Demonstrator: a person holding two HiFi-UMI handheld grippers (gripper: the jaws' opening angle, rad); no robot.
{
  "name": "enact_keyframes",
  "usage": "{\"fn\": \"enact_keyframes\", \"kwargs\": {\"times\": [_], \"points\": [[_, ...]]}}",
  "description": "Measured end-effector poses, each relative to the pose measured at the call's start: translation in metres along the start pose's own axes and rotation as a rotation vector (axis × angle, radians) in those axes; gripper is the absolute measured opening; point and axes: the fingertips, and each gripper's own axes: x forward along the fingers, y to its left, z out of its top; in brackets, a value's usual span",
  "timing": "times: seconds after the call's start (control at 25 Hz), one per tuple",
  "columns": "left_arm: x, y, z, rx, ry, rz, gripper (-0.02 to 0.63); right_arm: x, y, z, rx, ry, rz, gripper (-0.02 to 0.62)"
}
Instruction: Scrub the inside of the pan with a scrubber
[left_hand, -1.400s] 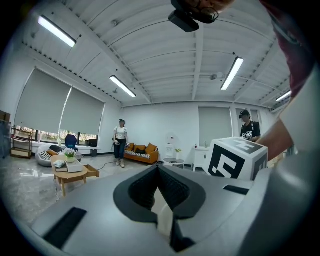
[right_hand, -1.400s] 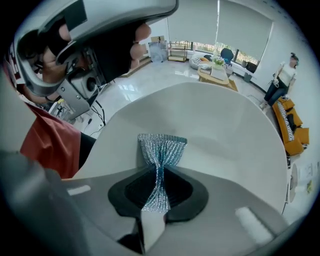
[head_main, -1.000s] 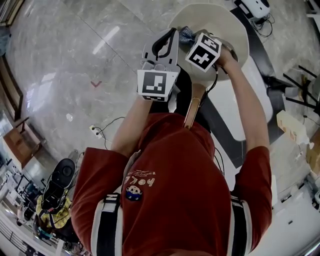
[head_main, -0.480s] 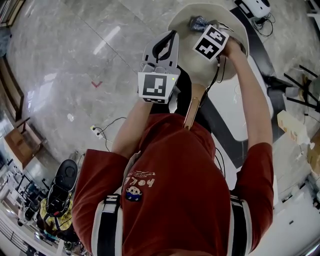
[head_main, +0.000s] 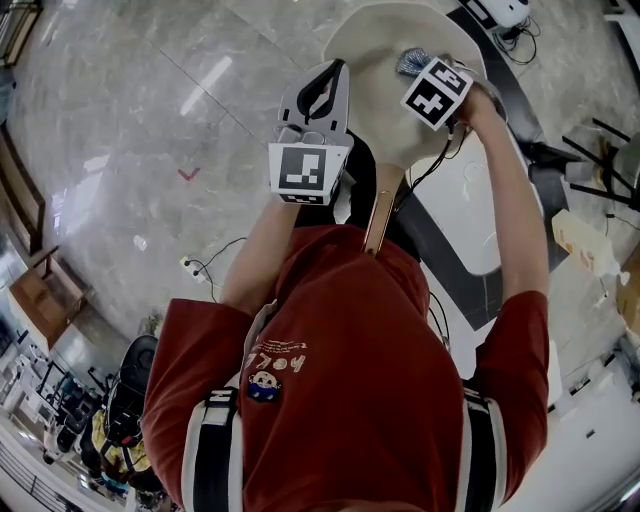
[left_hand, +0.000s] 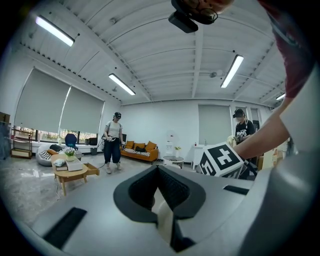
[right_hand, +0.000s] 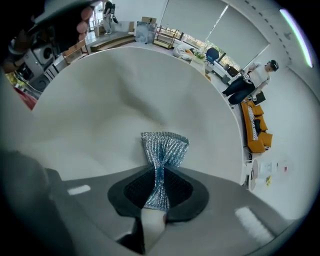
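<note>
Scrubbing is the step: our right gripper (right_hand: 157, 189) jaws are closed on the scrubber (right_hand: 163, 148), with the pan (right_hand: 100, 100) inside just ahead; left gripper (left_hand: 159, 177) jaws together, empty. Next we need firm strokes.

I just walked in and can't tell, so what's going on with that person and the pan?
A person holds a gripper in each hand over a cream pan. The left gripper is shut on what looks like the pan's rim, steadying it. The right gripper is clamped on a silvery-blue scrubber, whose free end appears to meet the pan's inner surface. Scrubbing looks under way.
</note>
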Motion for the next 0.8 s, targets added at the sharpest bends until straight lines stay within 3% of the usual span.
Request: {"fn": "enact_keyframes", "kwargs": {"times": [0.56, 0.8], "points": [[0.002, -0.003, 0.0, -0.005, -0.004, -0.007, 0.006, -0.024, 0.079, 0.0, -0.003, -0.016, 0.216, 0.071], [0.003, -0.002, 0.002, 0.001, -0.005, -0.008, 0.005, -0.023, 0.085, 0.023, -0.001, -0.065, 0.234, 0.075]]}}
